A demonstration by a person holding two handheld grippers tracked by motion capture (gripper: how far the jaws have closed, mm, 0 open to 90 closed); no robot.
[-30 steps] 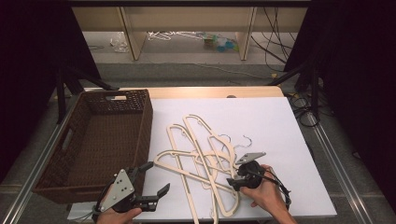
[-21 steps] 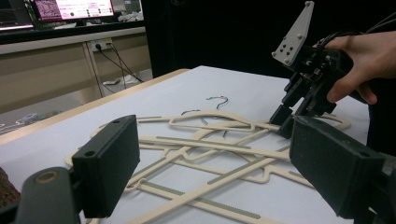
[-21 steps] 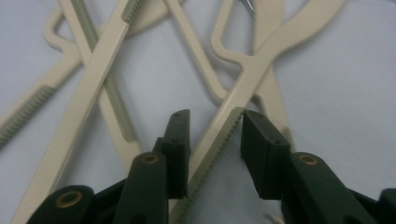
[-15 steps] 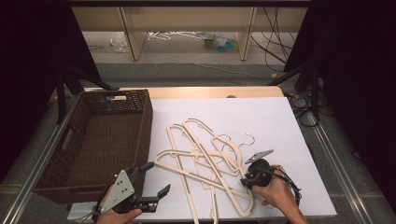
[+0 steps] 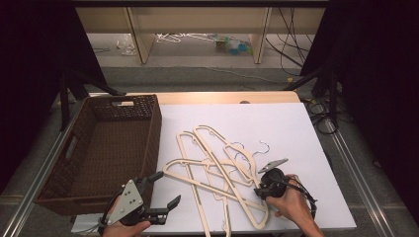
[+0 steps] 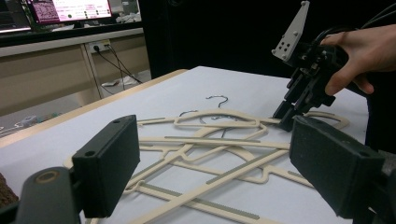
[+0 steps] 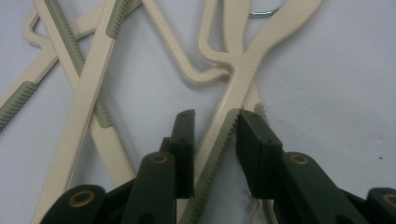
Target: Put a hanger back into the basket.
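Observation:
Several cream plastic hangers (image 5: 212, 163) with metal hooks lie in a tangled pile on the white table top (image 5: 296, 133). My right gripper (image 5: 258, 191) is at the pile's near right edge, tilted down onto it. In the right gripper view its jaws (image 7: 215, 135) are open and straddle one ribbed hanger arm (image 7: 233, 93). The right jaw touches the arm; a small gap remains on the left. My left gripper (image 5: 168, 187) is held wide open near the table's front left, with nothing between its jaws (image 6: 219, 163). It looks across the hangers (image 6: 210, 140) towards the right gripper (image 6: 285, 119).
A dark brown wicker basket (image 5: 155, 128) with nothing in it stands along the table's left side. Bare white table lies to the right of and beyond the hangers. Cables and a low shelf are on the floor beyond the far edge.
My right hand and gripper shifted a little to the right and settled over the hanger arm at the pile's edge. The left gripper has stayed put.

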